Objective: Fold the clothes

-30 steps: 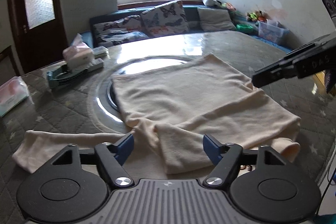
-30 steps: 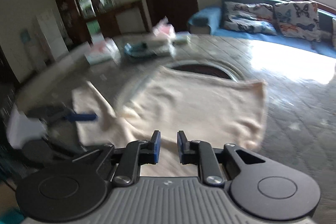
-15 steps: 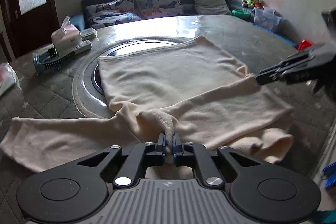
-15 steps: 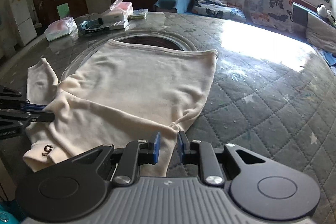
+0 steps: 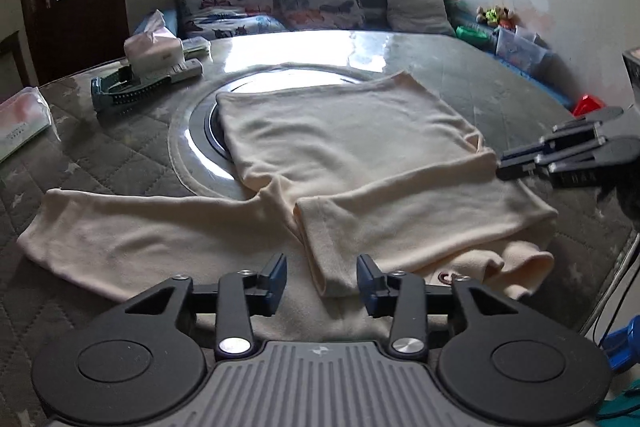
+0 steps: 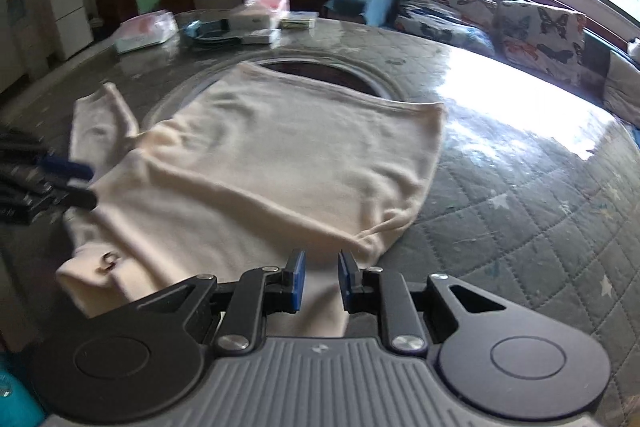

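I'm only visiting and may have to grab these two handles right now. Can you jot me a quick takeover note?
Left gripper: open, holding nothing, its fingers either side of a sleeve cuff.
Right gripper: open, empty, at the garment's right edge.
Cream sweater: flat on the round table.
Done: right sleeve folded across the body.
Left: the other sleeve lies stretched out; fold it in, then fold the body.

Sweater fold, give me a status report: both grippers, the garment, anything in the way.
Left gripper open, right gripper open, neither gripping. Cream sweater flat on table, one sleeve folded across, other sleeve out. Nothing on the sweater.
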Tool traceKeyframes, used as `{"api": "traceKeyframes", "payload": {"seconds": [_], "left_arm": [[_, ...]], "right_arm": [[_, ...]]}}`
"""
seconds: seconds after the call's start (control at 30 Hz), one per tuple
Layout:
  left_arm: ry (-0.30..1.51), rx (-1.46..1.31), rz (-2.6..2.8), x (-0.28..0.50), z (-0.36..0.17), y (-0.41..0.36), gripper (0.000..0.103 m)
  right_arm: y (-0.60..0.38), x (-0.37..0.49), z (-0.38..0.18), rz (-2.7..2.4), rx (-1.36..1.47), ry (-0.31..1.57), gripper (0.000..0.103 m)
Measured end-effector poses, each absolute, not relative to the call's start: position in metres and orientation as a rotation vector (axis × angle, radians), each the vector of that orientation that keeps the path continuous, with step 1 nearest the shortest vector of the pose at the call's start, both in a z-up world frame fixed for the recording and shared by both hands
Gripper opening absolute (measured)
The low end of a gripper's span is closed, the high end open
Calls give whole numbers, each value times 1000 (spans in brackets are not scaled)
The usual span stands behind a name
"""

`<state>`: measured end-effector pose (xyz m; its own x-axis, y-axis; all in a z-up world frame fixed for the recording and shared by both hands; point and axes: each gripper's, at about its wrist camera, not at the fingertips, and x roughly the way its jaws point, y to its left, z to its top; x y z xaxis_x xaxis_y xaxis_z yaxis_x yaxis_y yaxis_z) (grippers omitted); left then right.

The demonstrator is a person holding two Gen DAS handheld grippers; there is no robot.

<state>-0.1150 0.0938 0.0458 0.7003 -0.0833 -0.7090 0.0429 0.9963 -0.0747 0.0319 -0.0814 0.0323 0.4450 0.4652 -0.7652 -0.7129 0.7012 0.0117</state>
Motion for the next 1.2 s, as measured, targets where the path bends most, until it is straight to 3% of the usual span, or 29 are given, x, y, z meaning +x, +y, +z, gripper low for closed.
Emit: {"api": "traceKeyframes", "payload": {"seconds": [0.3,0.5,0.77,1.2], "left_arm": [[771,-68,25,-120,45,116,42],[742,-92,221,-123,49,158,53],[701,-143,498,-126,48,218,57],[718,-312,614,-110,25,276,56]], "right_arm": [[-64,19,35,807,-400,835,19],[-21,18,43,913,-449,792,19],[48,12,32,1047,-489,774,20],[44,8,38,1037,-499,759,23]]}}
